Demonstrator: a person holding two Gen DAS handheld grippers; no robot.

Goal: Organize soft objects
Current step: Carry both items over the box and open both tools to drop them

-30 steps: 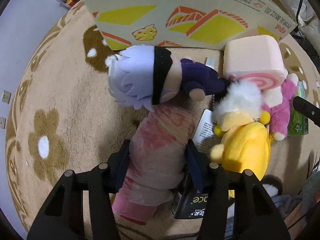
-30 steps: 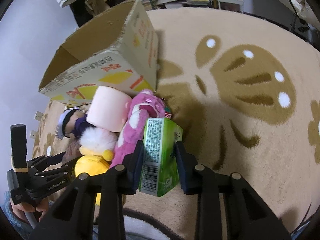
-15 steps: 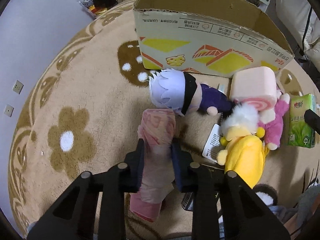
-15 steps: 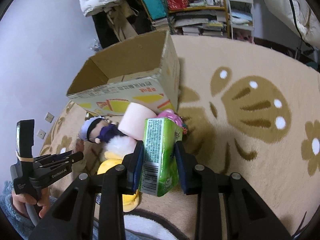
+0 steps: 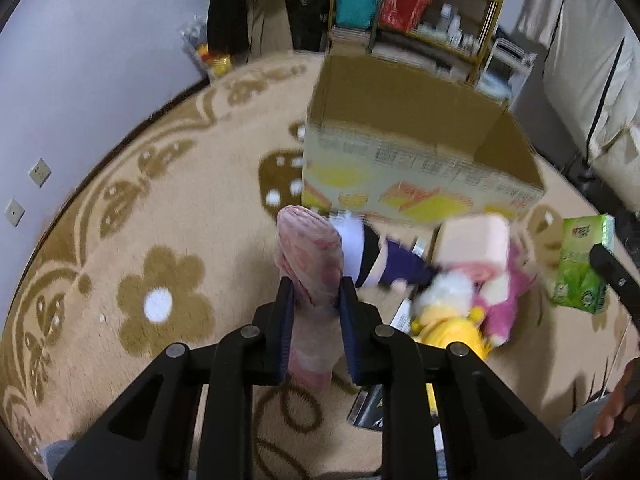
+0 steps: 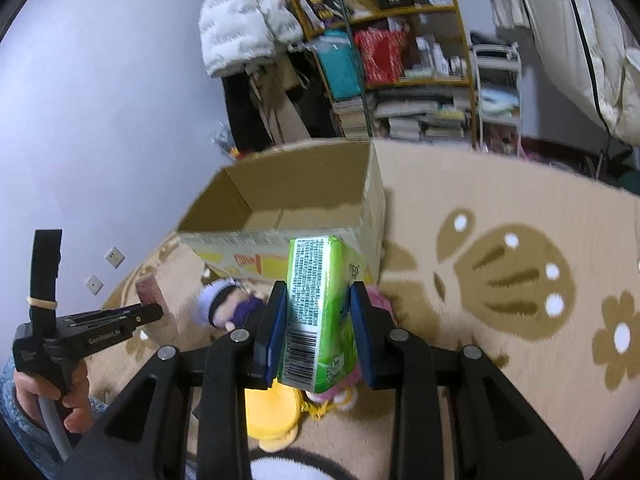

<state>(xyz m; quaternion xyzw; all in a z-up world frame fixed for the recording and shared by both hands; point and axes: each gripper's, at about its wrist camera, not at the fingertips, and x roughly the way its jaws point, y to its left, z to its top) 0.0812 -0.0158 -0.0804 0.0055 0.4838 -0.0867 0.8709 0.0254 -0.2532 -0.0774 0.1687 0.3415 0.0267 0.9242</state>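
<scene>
One pink roll (image 5: 310, 258): pinched in your left gripper (image 5: 316, 300), off the rug (image 5: 120, 240). One green tissue pack (image 6: 322, 312): clamped in your right gripper (image 6: 318, 312). One open box (image 6: 304, 204) ahead; four soft toys (image 5: 452, 292) before it.

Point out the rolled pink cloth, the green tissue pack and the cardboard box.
rolled pink cloth (image 5: 310, 256): left wrist view, on the roll above the pads.
green tissue pack (image 6: 316, 300): right wrist view, on its printed side panel.
cardboard box (image 6: 280, 196): right wrist view, on its inner back wall.
</scene>
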